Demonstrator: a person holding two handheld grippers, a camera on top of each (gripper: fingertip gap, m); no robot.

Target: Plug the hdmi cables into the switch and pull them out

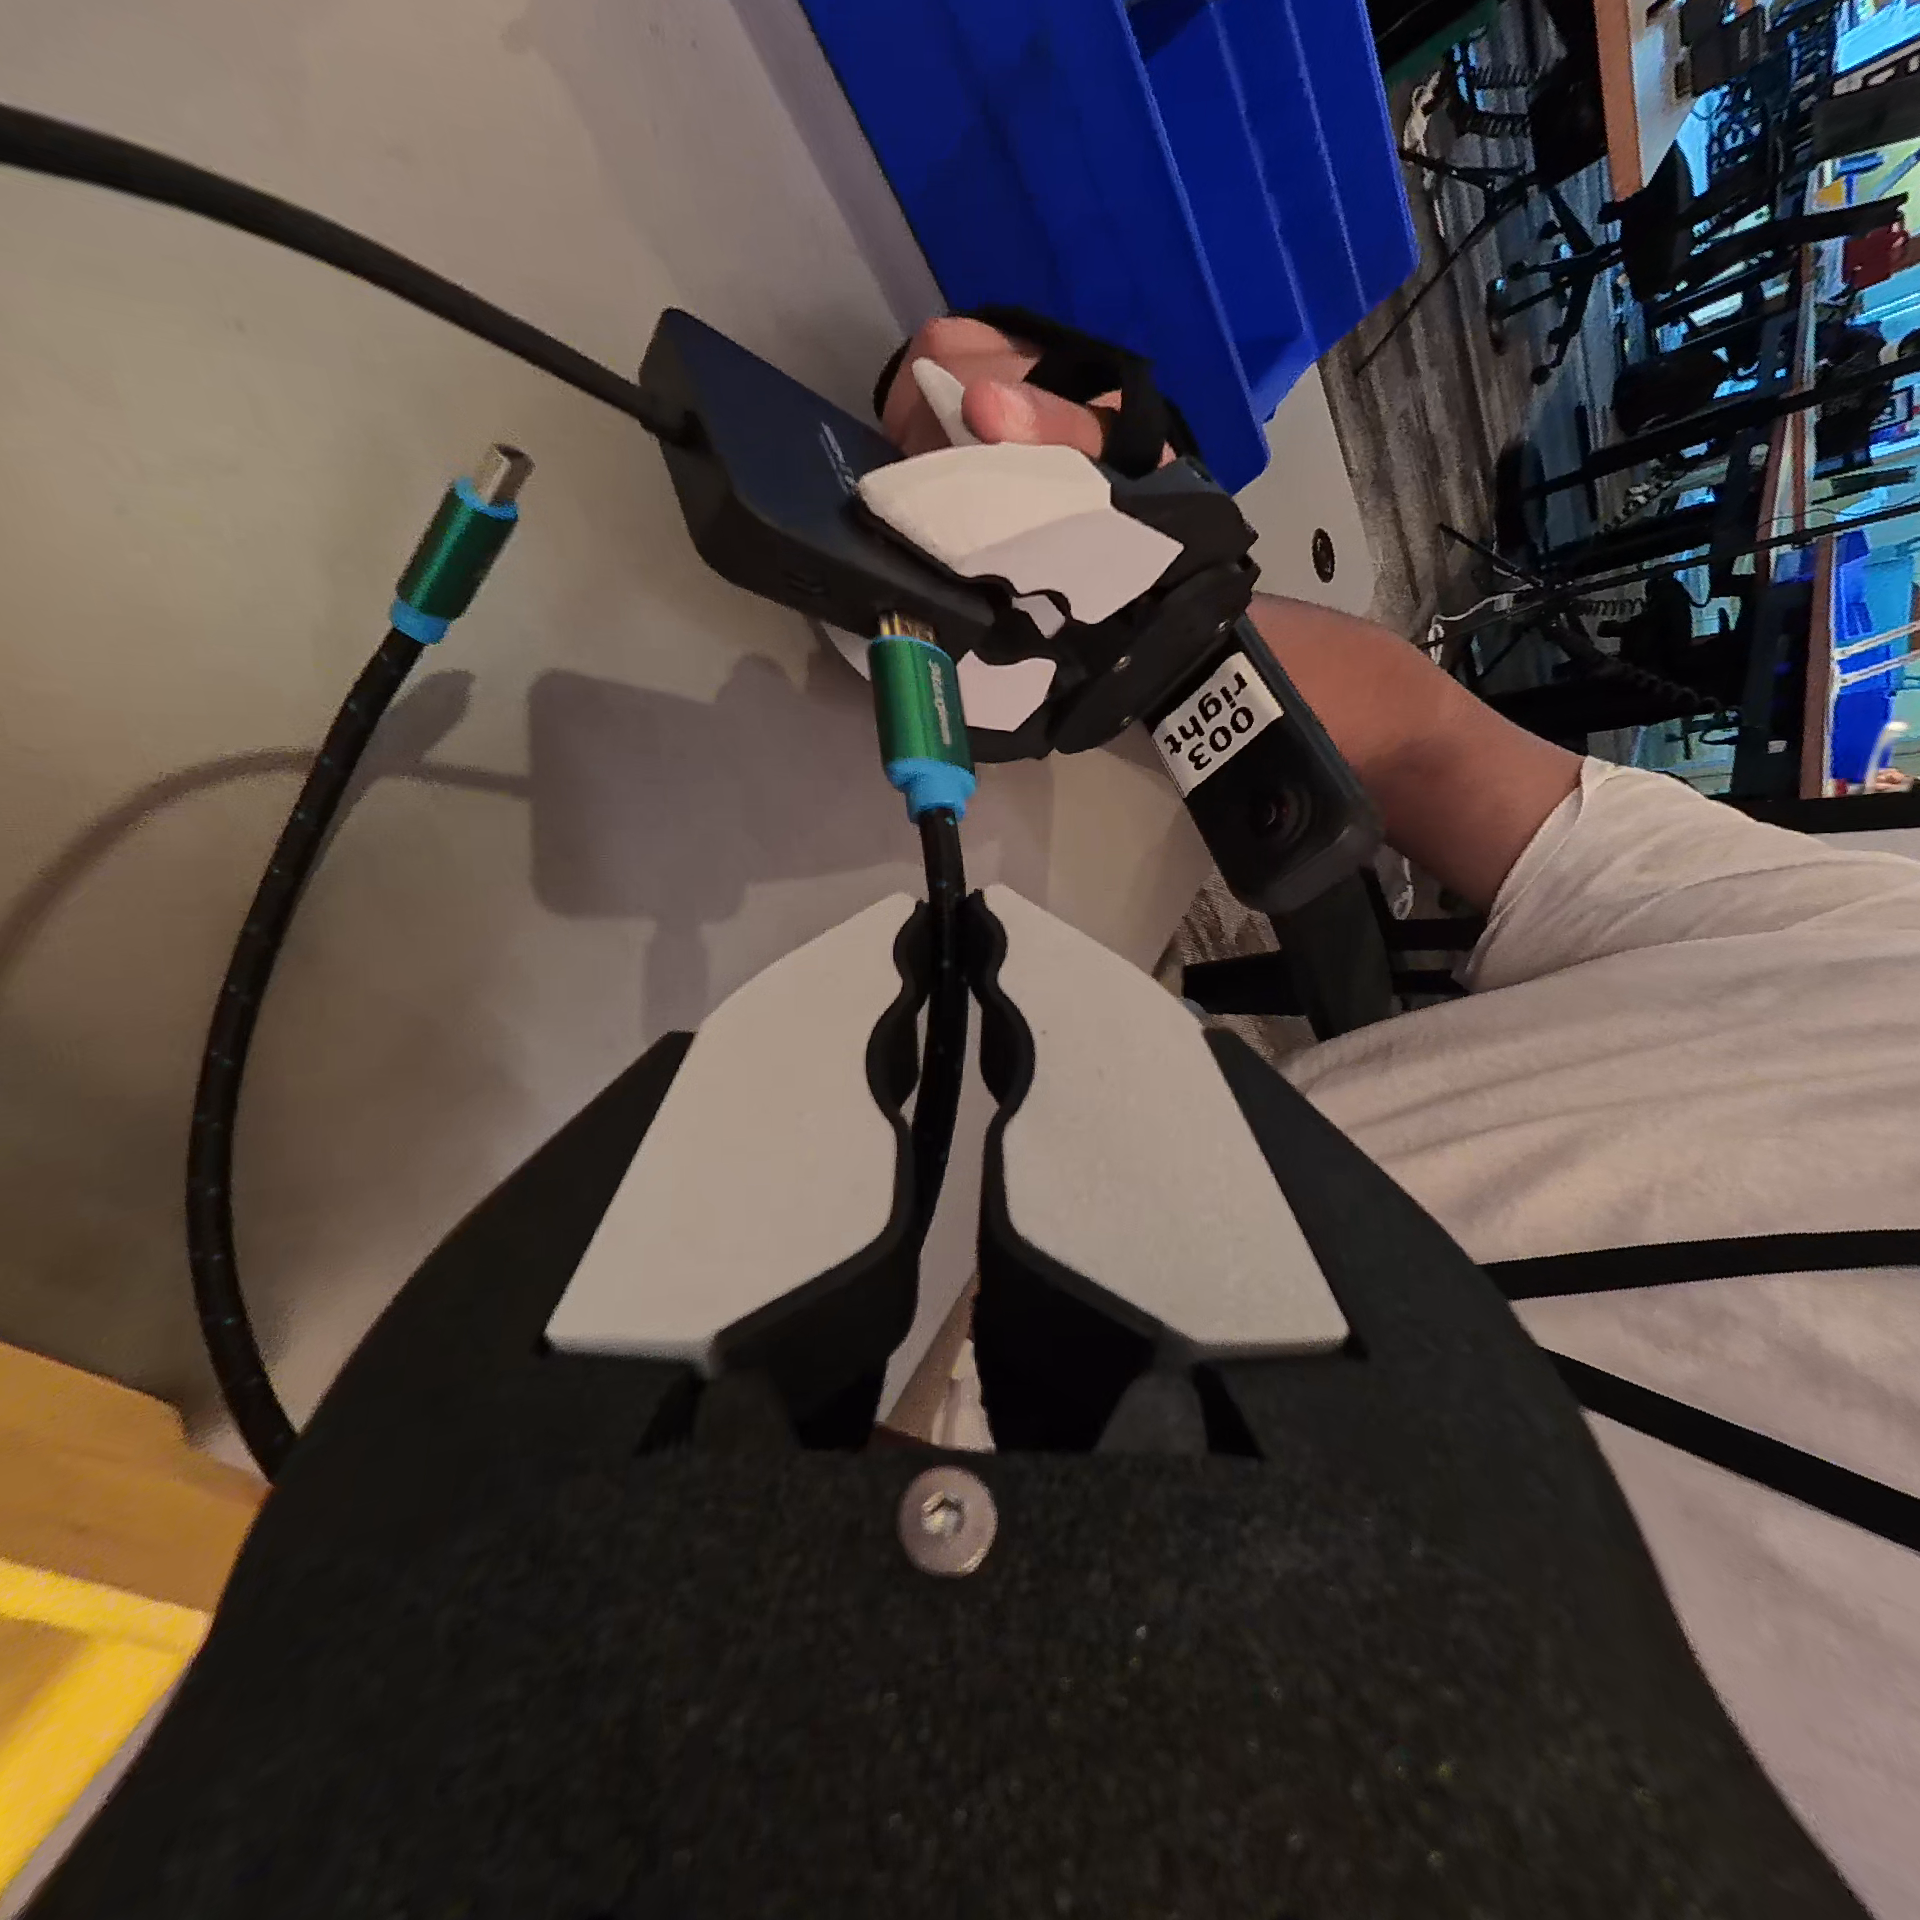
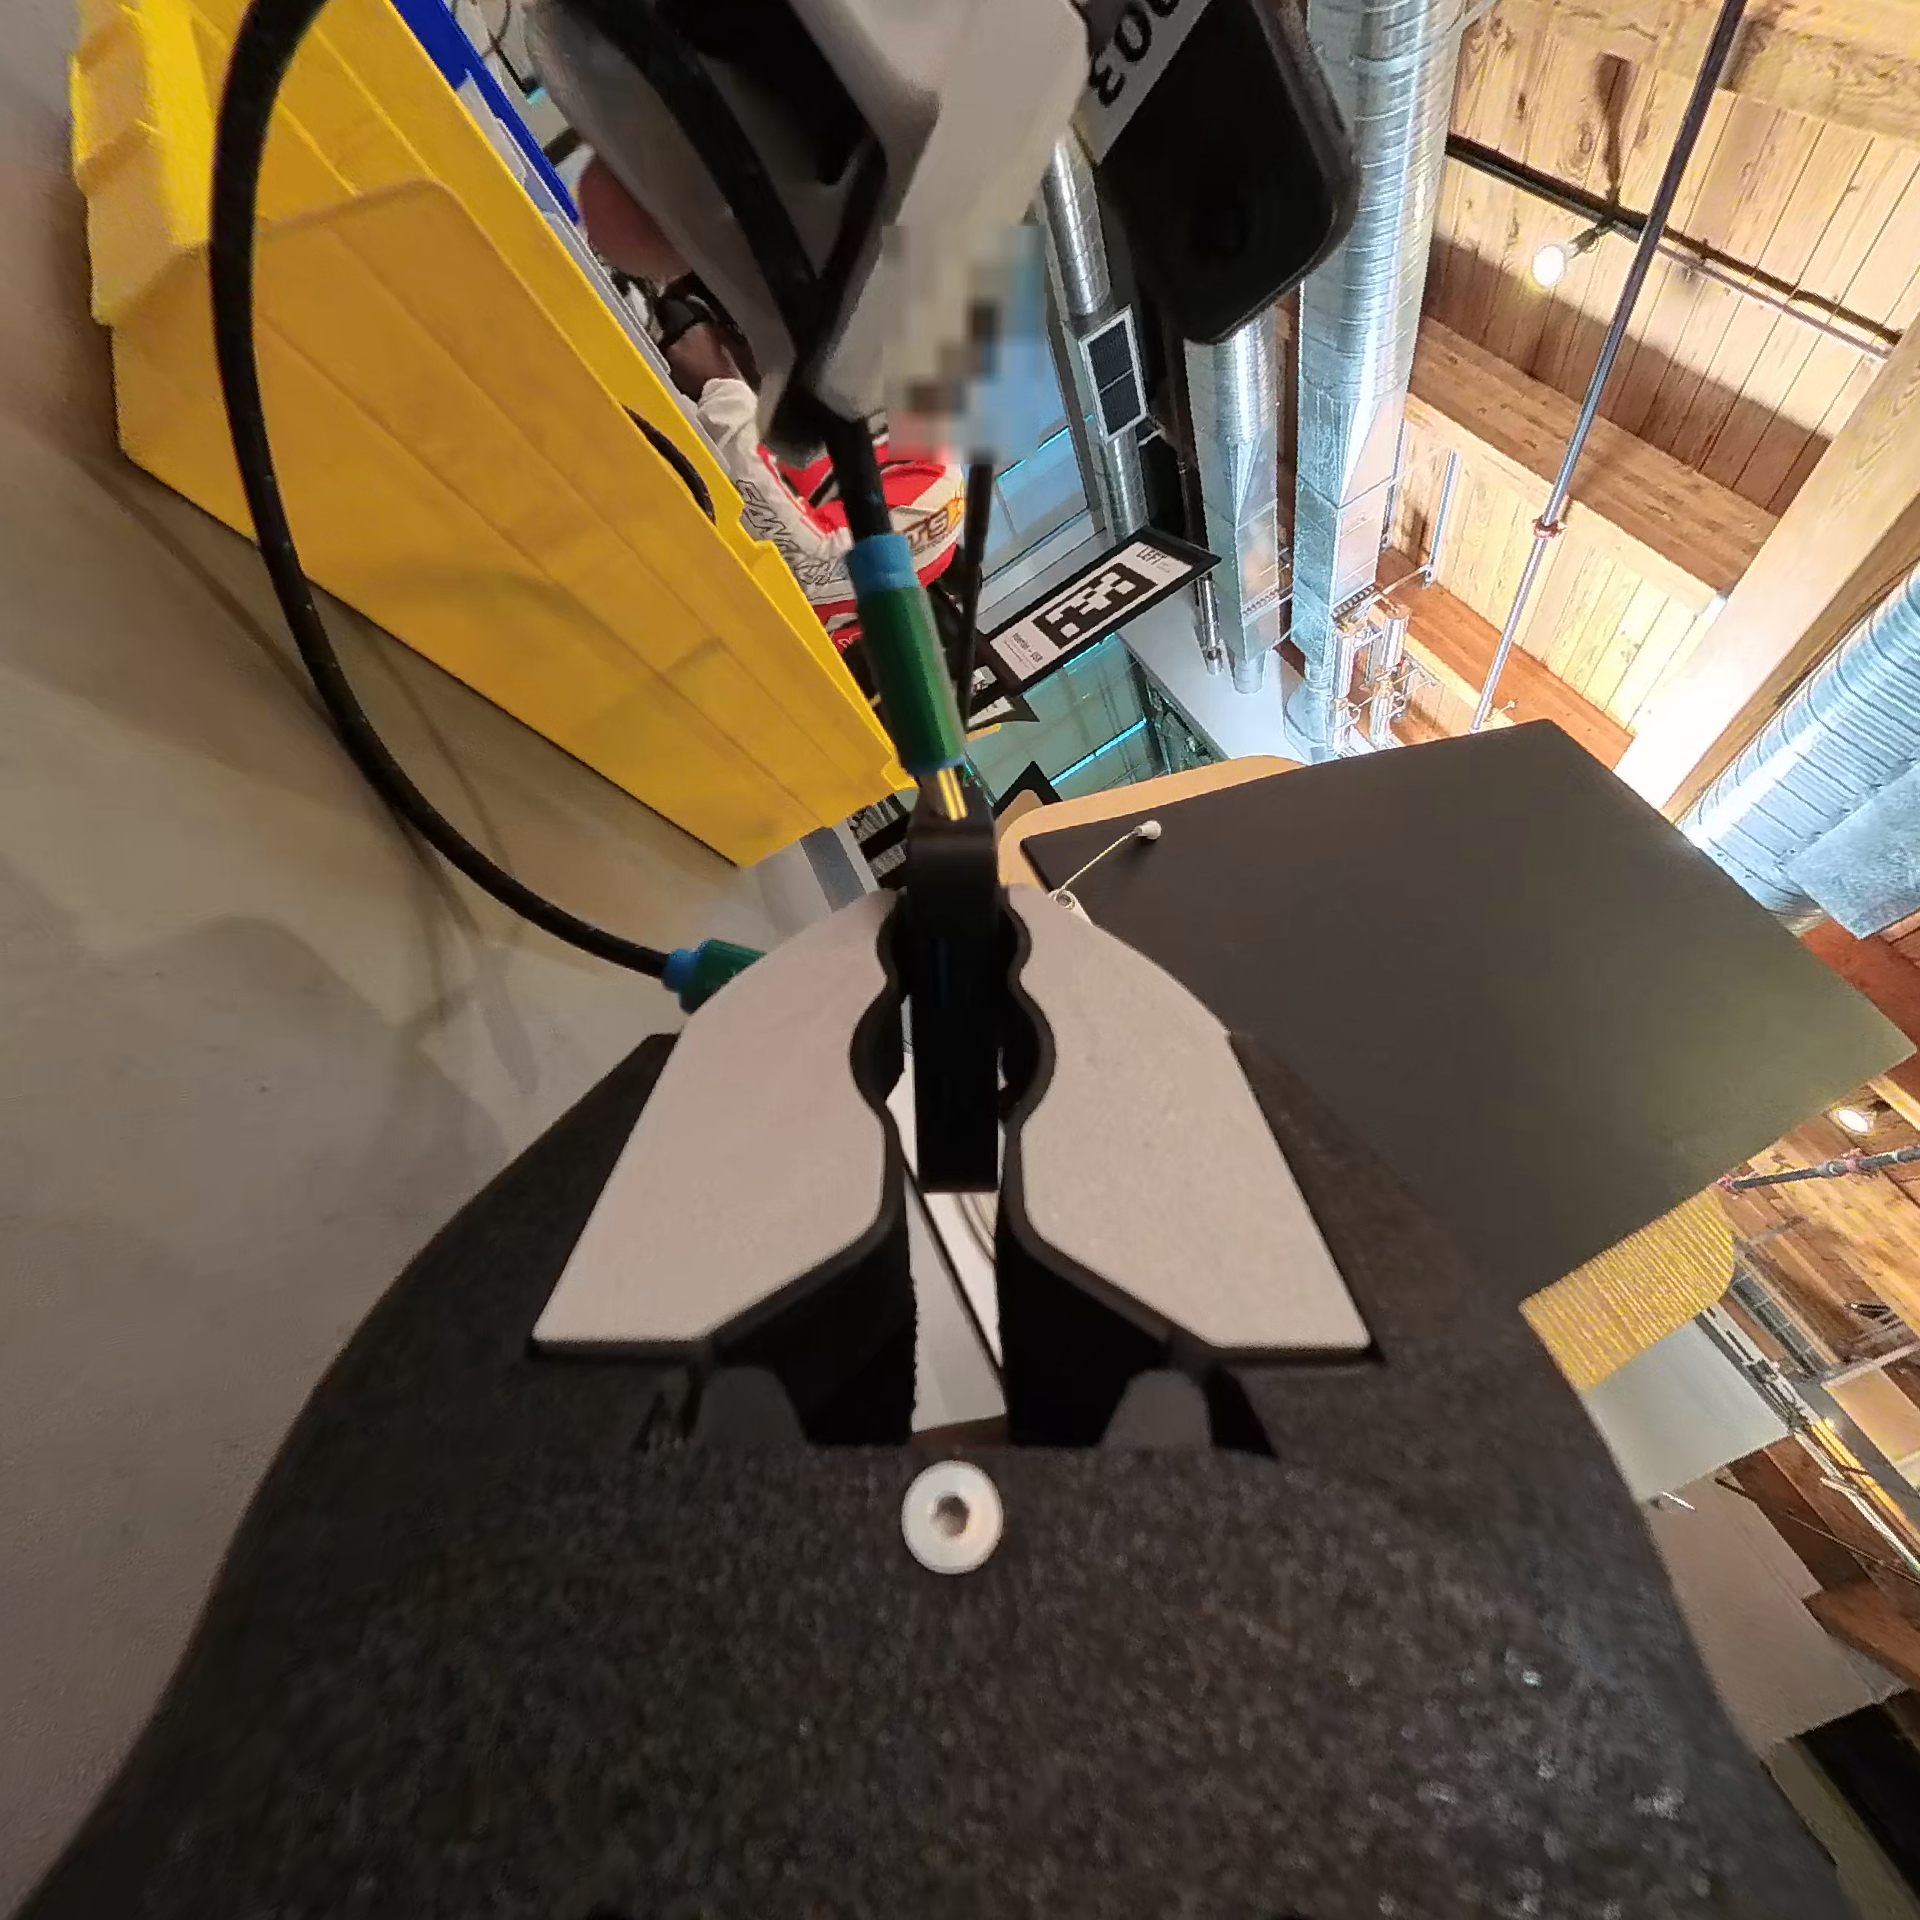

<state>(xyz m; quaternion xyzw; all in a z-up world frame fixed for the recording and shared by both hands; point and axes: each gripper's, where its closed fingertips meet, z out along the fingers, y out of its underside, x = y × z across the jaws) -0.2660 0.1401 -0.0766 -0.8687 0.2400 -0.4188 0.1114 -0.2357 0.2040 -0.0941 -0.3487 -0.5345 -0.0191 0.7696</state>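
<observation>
- Left gripper (image 1: 943, 914), nearest in the left wrist view: grey-padded jaws clenched on a black braided HDMI cable (image 1: 940, 997) just behind its plug.
- Green metal plug with blue collars (image 1: 918, 722) stands straight ahead of those jaws. Its gold tip meets the edge of the flat black switch box (image 1: 769, 468); some gold still shows, so not fully seated.
- Same cable loops down, out left and back up. Its far end, a second green plug (image 1: 457, 551), hangs free, well apart from the switch.
- Right gripper (image 1: 1023, 566) farther off in that view, jaws clamping the near end of the switch from both faces. A hand (image 1: 987, 400) in a black strap holds it; a bare forearm and light sleeve trail to the right.
- A thick black lead (image 1: 312, 239) leaves the switch's far end and runs off left.
- Pale grey surface (image 1: 260, 810) lies behind it all; the switch appears held clear of it.
- Right wrist view: right gripper (image 2: 954, 914) jaws grasping the switch (image 2: 951, 997) edge-on, green plug (image 2: 914, 665) entering its far edge, left gripper (image 2: 821, 208) blurred beyond.
- Far: large blue plastic bin (image 1: 1122, 197), large yellow plastic bin (image 2: 436, 457).
</observation>
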